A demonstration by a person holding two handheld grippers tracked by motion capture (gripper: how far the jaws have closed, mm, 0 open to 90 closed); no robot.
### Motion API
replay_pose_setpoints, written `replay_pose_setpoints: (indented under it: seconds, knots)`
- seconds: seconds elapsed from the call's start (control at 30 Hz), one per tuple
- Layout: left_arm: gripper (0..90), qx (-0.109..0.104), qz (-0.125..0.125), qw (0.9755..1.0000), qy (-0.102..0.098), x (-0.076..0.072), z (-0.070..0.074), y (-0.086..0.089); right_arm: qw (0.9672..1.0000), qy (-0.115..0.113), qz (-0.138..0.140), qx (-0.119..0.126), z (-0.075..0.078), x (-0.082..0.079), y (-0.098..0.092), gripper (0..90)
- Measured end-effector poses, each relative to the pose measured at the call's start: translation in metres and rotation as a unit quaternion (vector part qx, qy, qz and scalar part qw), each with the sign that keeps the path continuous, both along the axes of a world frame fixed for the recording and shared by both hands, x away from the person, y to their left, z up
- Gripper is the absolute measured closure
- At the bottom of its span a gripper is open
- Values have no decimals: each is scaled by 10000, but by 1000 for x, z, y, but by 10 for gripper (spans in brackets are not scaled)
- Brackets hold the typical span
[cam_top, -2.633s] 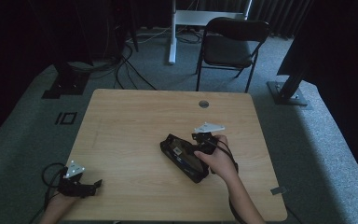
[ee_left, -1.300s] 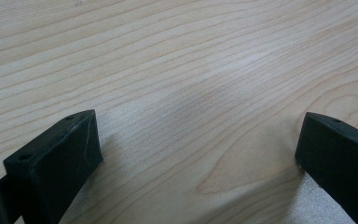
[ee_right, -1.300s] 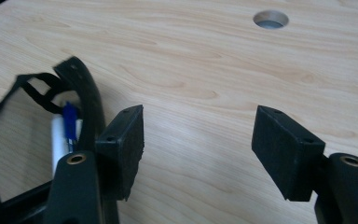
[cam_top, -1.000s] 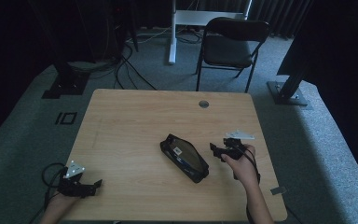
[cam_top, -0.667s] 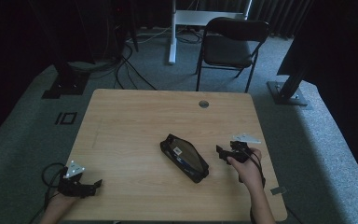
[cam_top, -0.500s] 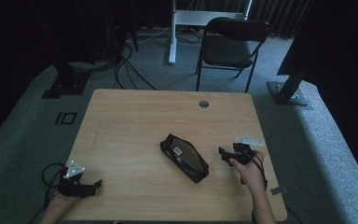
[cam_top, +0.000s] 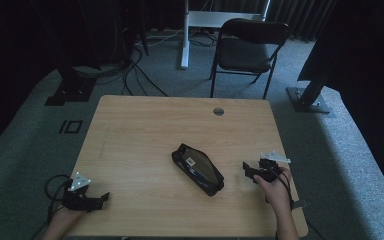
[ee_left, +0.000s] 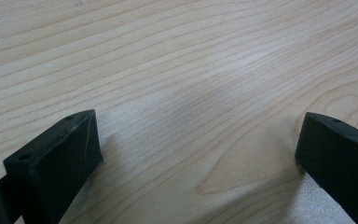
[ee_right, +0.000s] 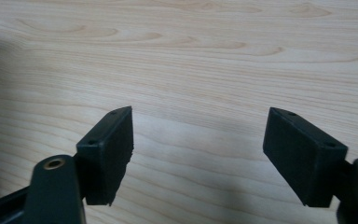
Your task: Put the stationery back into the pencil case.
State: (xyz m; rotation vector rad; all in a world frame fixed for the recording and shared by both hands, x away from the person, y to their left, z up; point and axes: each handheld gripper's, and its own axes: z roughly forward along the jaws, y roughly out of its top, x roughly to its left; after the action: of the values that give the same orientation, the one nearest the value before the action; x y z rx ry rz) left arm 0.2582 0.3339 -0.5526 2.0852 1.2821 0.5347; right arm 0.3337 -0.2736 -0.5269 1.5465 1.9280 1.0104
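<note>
1. A black case (cam_top: pixel 198 169) lies slantwise near the middle of the tabletop (cam_top: pixel 145 135), lid flat and closed; what is inside cannot be seen.
2. The right claw (cam_top: pixel 247 171) sits just to the right of the case, not touching it. Its jaws have just been opening and stand wide apart, with only bare wood between them.
3. The left claw (cam_top: pixel 101 199) rests at the near left corner, well apart from the case, jaws spread and released over bare wood.

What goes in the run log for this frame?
right gripper: open, empty, beside black case, apart | left gripper: open, empty, over table | case: lying flat mid-table
</note>
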Motion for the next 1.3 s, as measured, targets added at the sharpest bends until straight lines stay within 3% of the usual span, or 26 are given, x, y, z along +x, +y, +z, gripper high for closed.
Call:
replay_pose_setpoints:
  seconds: [0.07, 0.2, 0.37, 0.67, 0.77, 0.9, 1.13, 1.3]
  knots:
    - [2, 0, -18, 10000, -2, 0, 0, 0, 9999, -31, -109, -50, -1, -2, -3, 212]
    - [2, 2, -21, 10000, -1, 0, 0, 0, 9981, 244, -550, -122, -4, -7, -10, 187]
    - [2, 5, -21, 10000, -2, 0, 0, 0, 9977, 355, -381, -439, -12, -12, -16, 151]
    - [2, 6, -22, 10000, -2, 0, 0, 0, 9965, 395, -609, -416, -22, -25, -22, 136]
    - [1, 6, -23, 10000, -4, 0, 0, 0, 9950, 330, -798, -497, -26, -30, -25, 136]
    - [1, 5, -22, 10000, -4, 0, 0, 0, 9924, 326, -1105, -428, -29, -35, -27, 126]
    - [2, 1, -21, 10000, -8, 0, 0, 0, 9917, 340, -1167, -407, -29, -42, -26, 129]
    - [2, 2, -22, 10000, -9, 0, 0, 0, 9889, 338, -1387, -421, -29, -47, -25, 130]
